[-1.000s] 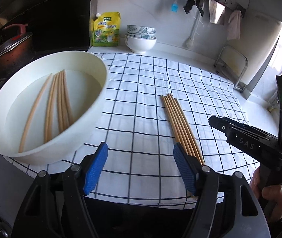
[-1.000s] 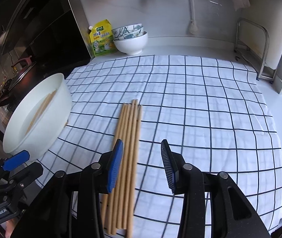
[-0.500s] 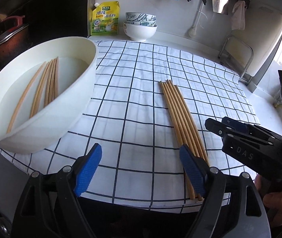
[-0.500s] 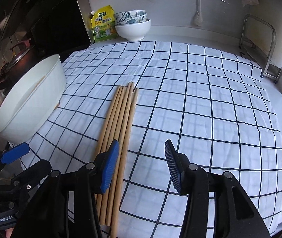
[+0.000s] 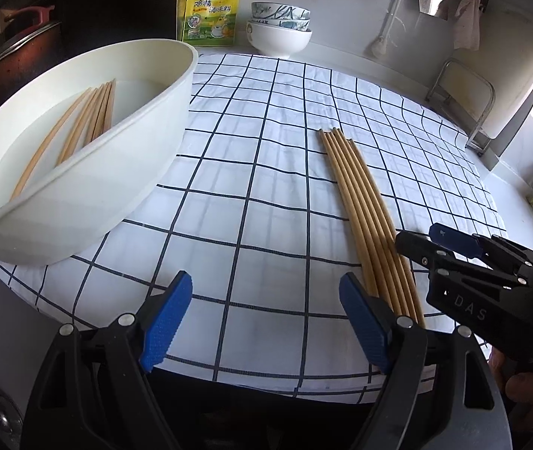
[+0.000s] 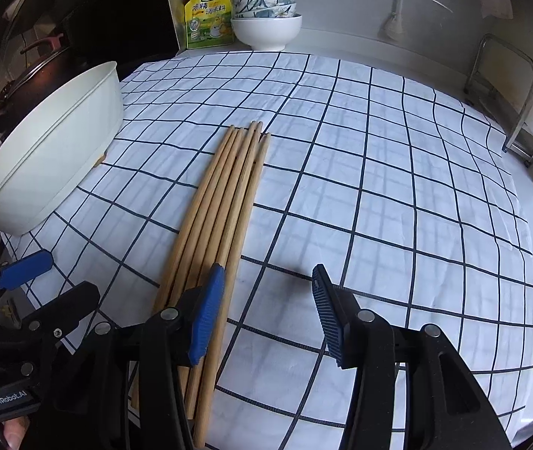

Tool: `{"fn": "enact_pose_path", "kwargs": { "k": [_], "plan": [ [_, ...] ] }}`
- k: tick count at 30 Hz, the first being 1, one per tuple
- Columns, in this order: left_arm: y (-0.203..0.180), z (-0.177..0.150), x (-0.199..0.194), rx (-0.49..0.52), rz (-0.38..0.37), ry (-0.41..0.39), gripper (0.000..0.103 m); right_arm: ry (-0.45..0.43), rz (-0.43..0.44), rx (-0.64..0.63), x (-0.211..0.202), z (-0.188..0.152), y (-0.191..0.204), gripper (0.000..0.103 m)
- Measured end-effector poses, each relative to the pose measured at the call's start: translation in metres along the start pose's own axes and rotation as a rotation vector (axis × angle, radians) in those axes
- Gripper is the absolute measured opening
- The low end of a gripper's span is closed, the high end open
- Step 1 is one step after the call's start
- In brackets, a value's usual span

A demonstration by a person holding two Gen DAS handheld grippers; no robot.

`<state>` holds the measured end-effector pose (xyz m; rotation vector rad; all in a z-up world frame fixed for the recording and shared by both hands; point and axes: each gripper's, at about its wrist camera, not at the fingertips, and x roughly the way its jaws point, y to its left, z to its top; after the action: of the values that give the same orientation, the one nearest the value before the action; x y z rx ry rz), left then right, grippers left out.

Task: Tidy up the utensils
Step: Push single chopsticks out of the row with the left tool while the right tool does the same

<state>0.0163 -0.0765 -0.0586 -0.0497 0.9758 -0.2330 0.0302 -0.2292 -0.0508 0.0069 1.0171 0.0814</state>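
Both claws open, chopsticks (image 6: 217, 221) beside (on cloth (image 6: 379, 187))

Cloth (image 6: 397, 195) right of chopsticks (image 6: 221, 202) bare – free passage; basin (image 5: 116, 172) blocks left, bowls (image 6: 266, 22) at back.

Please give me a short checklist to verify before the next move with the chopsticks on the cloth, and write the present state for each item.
1. Right gripper empty, jaws apart: ok.
2. Left gripper empty, jaws apart: ok.
3. Chopsticks on the cloth lie together in one bundle, roughly parallel: ok.
4. Bundle between the right gripper's fingers: not ok; it lies beside and under the left finger, and only checked cloth shows in the gap.
5. More chopsticks remain in the white basin: ok, several are visible inside.
6. The two grippers apart from each other: ok; they are close, but a gap shows.
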Motion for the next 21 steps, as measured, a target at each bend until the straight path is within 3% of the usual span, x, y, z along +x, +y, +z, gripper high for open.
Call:
{"fn": "enact_pose_path", "kwargs": {
  "k": [7, 21],
  "plan": [
    [0.0, 0.001, 0.002, -0.01, -0.003, -0.001, 0.079, 0.026, -0.028, -0.031, 0.004, -0.001, 0.001, 0.047],
    [-0.031, 0.008, 0.025, 0.028, 0.018, 0.005, 0.082, 0.003, -0.062, 0.059, 0.0, -0.003, -0.036, 0.047]
  ]
}}
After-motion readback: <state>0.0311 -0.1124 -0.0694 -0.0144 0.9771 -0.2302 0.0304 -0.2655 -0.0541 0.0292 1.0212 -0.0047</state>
